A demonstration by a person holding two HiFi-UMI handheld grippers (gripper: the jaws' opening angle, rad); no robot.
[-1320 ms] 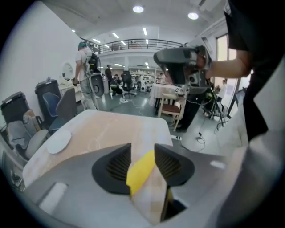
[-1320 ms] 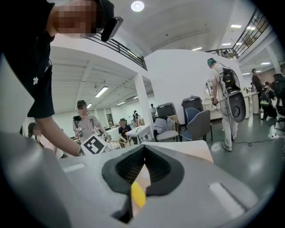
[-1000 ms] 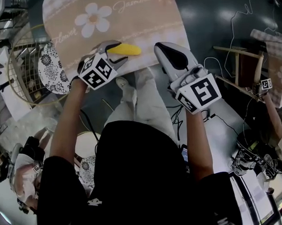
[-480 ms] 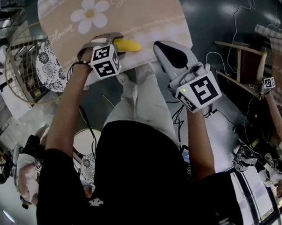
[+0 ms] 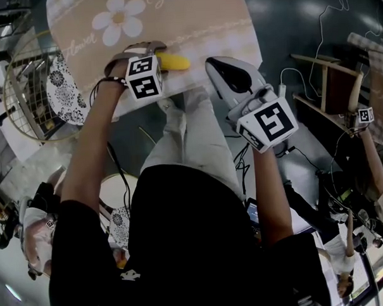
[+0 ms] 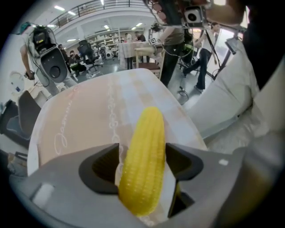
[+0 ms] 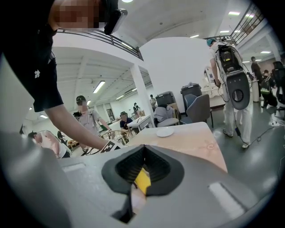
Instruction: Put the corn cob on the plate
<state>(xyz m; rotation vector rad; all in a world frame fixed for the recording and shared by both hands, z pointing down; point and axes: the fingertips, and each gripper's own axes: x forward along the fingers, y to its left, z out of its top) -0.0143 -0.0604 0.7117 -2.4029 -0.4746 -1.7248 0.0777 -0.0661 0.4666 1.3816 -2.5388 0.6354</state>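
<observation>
The yellow corn cob [image 5: 176,62] lies on the beige flowered tablecloth [image 5: 192,22] near the table's front edge. My left gripper [image 5: 155,54] points steeply down over the cob's near end. In the left gripper view the corn cob [image 6: 147,129] lies between the jaws of my left gripper [image 6: 142,147], which are opening; a sliver of cloth shows beside the left pad. My right gripper [image 5: 211,62] hangs shut just right of the cob, over the table edge. A small white plate [image 7: 164,132] sits at the table's far end in the right gripper view.
A round wire basket [image 5: 18,93] with a patterned plate [image 5: 62,91] stands left of the table. My white-trousered legs [image 5: 191,136] are under the table's front edge. Chairs [image 7: 198,109] and a person with a backpack rig [image 7: 231,80] stand beyond the table.
My left gripper has come down over the corn cob and rolled, its jaws spreading wider around it. The cob has stayed on the cloth. My right gripper sank a little.
</observation>
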